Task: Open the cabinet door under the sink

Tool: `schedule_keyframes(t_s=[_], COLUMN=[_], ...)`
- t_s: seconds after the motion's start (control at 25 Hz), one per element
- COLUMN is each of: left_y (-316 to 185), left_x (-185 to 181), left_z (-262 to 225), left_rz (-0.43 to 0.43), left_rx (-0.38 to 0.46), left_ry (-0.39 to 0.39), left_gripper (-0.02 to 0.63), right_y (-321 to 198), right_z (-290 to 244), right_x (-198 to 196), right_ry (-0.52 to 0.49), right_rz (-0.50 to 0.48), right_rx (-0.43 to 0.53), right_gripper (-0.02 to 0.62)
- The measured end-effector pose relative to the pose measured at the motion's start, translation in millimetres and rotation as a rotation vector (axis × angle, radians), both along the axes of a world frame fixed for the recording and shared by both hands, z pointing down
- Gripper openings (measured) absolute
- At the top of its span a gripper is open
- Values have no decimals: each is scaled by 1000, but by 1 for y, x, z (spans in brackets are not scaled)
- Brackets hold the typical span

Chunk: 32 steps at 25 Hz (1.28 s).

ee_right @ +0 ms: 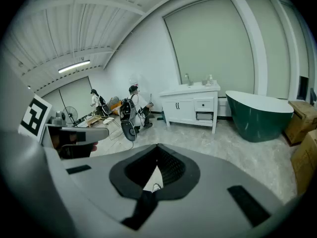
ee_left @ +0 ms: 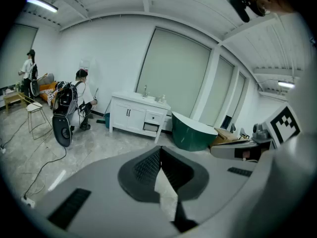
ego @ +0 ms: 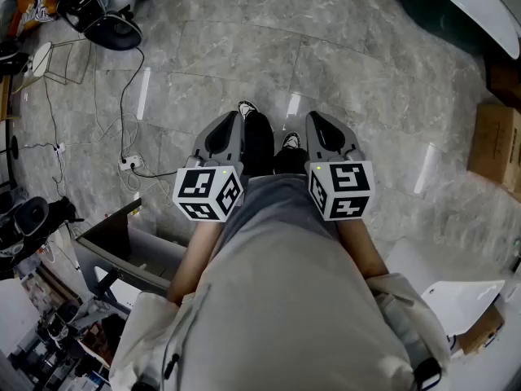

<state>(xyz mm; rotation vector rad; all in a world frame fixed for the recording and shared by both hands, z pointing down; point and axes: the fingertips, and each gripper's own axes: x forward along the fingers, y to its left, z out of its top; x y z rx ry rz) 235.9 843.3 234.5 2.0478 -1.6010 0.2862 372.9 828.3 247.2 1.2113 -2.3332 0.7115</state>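
Looking steeply down over a pale jacket onto the grey marble floor point(ego: 350, 63). Side by side in front of the torso, the left gripper point(ego: 235, 119) and the right gripper point(ego: 313, 119), both pointing forward, marker cubes point(ego: 208, 192) facing up toward the camera. Between the two, dark trousers and shoes point(ego: 247, 108).

In the left gripper view: claw pressed together, ribbed pads point(ee_left: 147, 166) meeting at the tips, nothing pinched, only a wedge of floor showing behind the tips. In the right gripper view: the same, pads point(ee_right: 171, 168) touching at the front, nothing between.

Across the room, against the far wall — a white vanity cabinet point(ee_left: 134, 117) with the sink tap point(ee_left: 145, 90) on top. Below it the cabinet doors point(ee_left: 128, 114), shut, dark handles at the middle seam. Well apart from both grippers.

Just beside the vanity, on its right, a dark green bathtub point(ee_left: 192, 133). On its left, a crouching person point(ee_left: 79, 95) with a black backpack, and farther off a standing person point(ee_left: 28, 73).

On the floor in the head view: a cardboard box point(ego: 496, 145) at the right edge, and a power strip point(ego: 130, 164) with trailing cable at the left.
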Motion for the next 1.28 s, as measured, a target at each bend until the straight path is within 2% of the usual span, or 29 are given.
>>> schedule_keyframes(t_s=[0.16, 0.32, 0.4, 0.52, 0.68, 0.84, 1.0, 1.28], left_y=[-15, -35, -47, -66, -96, -126, -156, -206], left_x=[-2, -21, -33, -44, -58, -76, -104, -145], left_z=[4, 4, 6, 12, 11, 10, 14, 6], left_rz=[0, -52, -73, -62, -40, -10, 13, 49], left_rx=[2, 30, 9, -34, -44, -56, -75, -63], left_ry=[8, 66, 85, 108, 110, 70, 2, 14], left_gripper=[-2, -2, -2, -2, -2, 0, 0, 0], right_y=[-15, -32, -41, -56, -89, -125, -153, -201], right_z=[4, -2, -10, -11, -11, -14, -12, -17], right_x=[-2, -18, -30, -46, -70, -93, -124, -164], right_ry=[-11, -157, -198, -130, -62, -77, -131, -87], right_rz=[2, -22, -66, -128, -125, -116, -122, -94], right_rx=[-9, -39, -37, -16, 8, 21, -53, -55], right_gripper=[9, 9, 9, 9, 9, 9, 9, 11])
